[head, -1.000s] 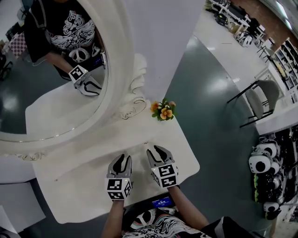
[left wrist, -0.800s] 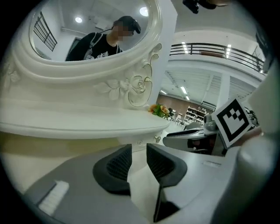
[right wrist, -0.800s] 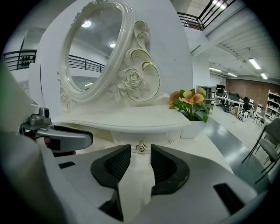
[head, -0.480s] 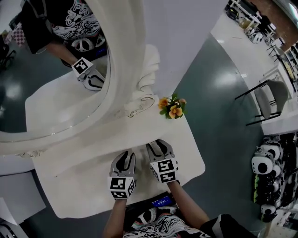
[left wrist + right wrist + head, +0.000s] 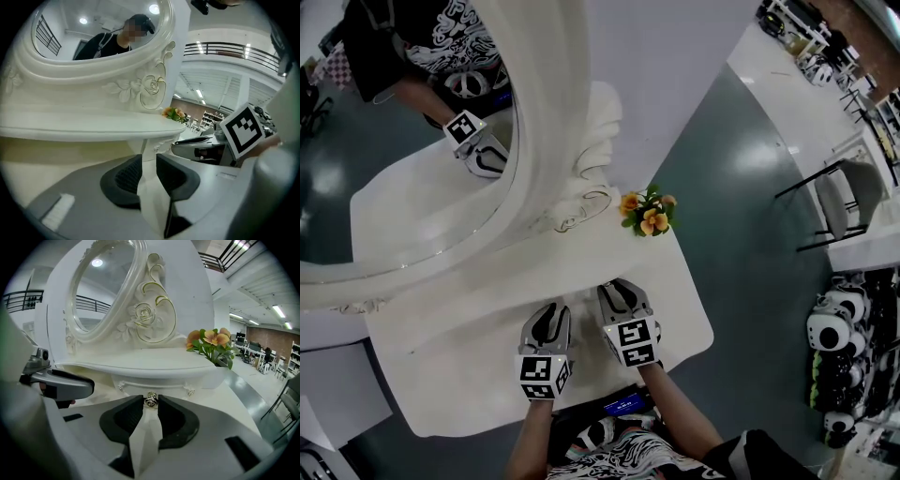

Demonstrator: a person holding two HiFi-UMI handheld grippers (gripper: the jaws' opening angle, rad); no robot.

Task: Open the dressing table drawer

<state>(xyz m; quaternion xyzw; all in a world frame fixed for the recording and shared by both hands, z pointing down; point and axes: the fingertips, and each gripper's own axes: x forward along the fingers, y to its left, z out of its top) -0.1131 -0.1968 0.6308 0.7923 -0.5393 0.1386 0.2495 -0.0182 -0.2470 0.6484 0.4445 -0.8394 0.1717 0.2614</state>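
right gripper at the drawer knob of the white dressing table; drawer shut
knob sat between the right fingers' tips under the tabletop edge, fingers closing round it, not yet clamped; left gripper just beside, fingers apart, closing on nothing; orange flowers at the tabletop's far right corner by the mirror

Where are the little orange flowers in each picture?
Head view: orange flowers right of centre, at the tabletop's far corner.
Left gripper view: centre, small, above the tabletop edge.
Right gripper view: right of centre, large.
Shared landmark: the carved mirror frame, just left of them.
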